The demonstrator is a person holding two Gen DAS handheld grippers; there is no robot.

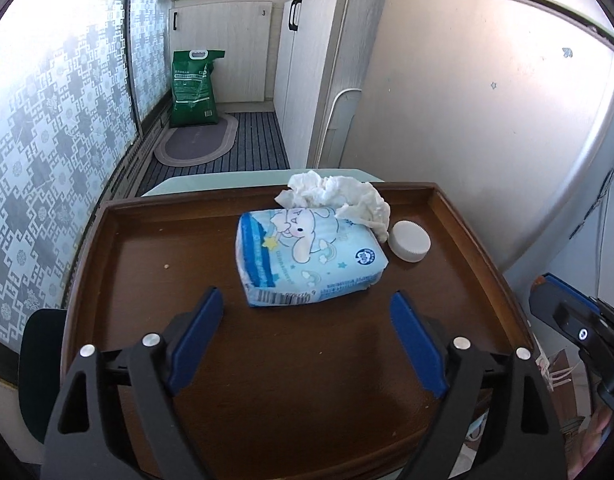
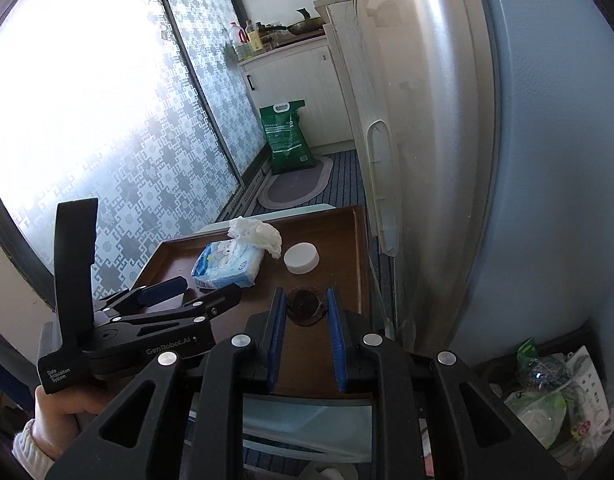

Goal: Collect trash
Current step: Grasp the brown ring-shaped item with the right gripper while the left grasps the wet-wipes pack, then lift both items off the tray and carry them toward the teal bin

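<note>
A crumpled white tissue point(image 1: 339, 196) lies at the far side of the brown tray table point(image 1: 155, 264), draped over a blue cartoon tissue pack point(image 1: 307, 256). A white bottle cap point(image 1: 409, 240) sits right of the pack. My left gripper point(image 1: 307, 316) is open and empty, just short of the pack. In the right wrist view the tissue point(image 2: 255, 234), pack point(image 2: 229, 266) and cap point(image 2: 301, 257) lie ahead. My right gripper point(image 2: 306, 300) is partly open, its blue pads on either side of a dark round piece point(image 2: 305, 306) on the table; I cannot tell whether they touch it.
A silver fridge point(image 2: 435, 140) stands right of the table. A trash bin with wrappers point(image 2: 555, 400) sits at lower right. A patterned glass door point(image 1: 47, 140) runs along the left. A green sack point(image 1: 193, 88) and an oval mat point(image 1: 197, 140) lie on the floor beyond.
</note>
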